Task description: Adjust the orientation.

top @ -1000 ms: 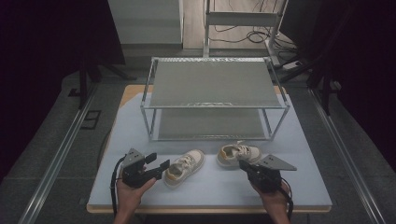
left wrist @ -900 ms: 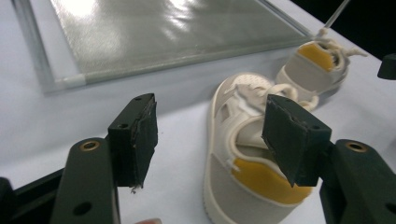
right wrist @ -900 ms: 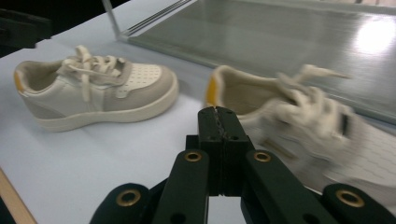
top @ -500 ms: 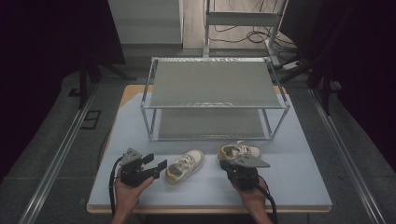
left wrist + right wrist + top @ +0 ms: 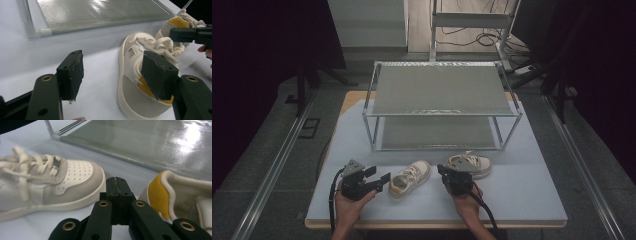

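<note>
Now, low in the high view, my left gripper (image 5: 379,181) stands open, empty, just left of the near shoe (image 5: 410,178), whose long axis slants up to the right. My right gripper (image 5: 447,176), jaws closed on nothing, sits between that shoe and the far shoe (image 5: 472,165), nearer the latter.

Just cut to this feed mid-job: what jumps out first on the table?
Two small white sneakers with yellow lining lie at the table's near edge: the left sneaker and the right sneaker. The left hand-held gripper points, jaws open, at the left one; the right hand-held gripper, jaws shut, sits between them. Behind stands a two-tier metal rack.
</note>
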